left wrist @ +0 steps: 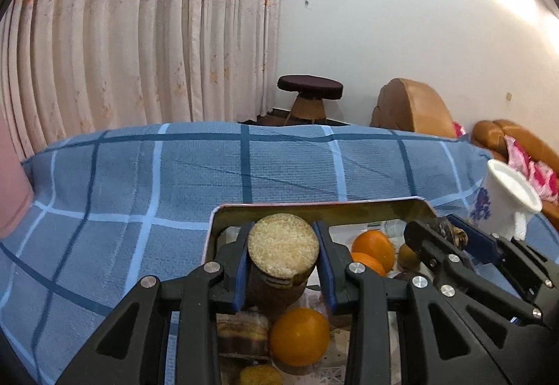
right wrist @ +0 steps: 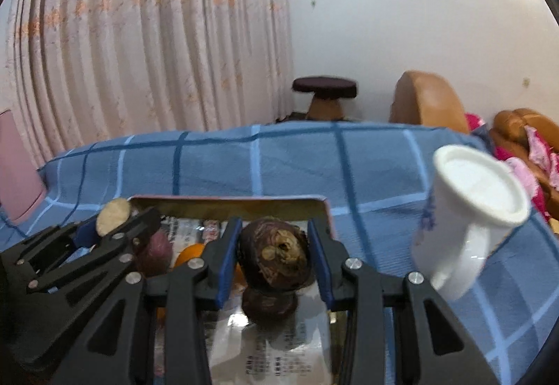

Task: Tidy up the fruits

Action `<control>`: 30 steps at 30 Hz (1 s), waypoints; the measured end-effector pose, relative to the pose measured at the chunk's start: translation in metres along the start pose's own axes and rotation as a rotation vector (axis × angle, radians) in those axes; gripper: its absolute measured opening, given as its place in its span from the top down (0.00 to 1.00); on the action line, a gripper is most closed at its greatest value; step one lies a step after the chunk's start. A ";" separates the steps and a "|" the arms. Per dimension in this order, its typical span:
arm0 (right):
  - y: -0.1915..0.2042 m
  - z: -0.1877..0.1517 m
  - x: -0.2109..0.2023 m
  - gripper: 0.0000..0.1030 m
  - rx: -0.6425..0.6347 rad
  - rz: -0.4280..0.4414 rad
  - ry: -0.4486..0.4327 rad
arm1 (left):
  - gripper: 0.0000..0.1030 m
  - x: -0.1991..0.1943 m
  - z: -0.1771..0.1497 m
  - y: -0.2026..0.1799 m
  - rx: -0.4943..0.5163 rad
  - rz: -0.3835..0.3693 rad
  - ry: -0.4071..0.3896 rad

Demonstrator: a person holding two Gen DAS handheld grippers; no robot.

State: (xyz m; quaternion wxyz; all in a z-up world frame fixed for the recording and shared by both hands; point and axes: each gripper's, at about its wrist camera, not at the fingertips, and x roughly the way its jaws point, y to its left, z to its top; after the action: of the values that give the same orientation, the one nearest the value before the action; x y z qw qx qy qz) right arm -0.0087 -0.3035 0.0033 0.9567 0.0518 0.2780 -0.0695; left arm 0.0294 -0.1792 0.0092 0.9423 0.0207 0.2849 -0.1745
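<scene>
Printed paper lining the tray is too blurred to read; left claw grips a cut root, right claw a dark tuber.

Tray mostly hidden behind grippers, near edge cut off. Bottom fruit cut by frame. Mug blurred. Print on tray liner unreadable. Sofa cropped right.
</scene>
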 end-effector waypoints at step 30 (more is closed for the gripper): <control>-0.004 -0.017 -0.085 0.00 0.077 -0.055 -0.381 | 0.17 -0.072 -0.031 0.019 0.053 0.174 -0.228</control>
State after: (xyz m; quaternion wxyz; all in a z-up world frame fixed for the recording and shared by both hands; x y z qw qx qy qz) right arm -0.0897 -0.2960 0.0347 0.9871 0.0668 0.0902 -0.1145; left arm -0.0367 -0.1339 0.0214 0.9792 0.0504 0.1685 -0.1009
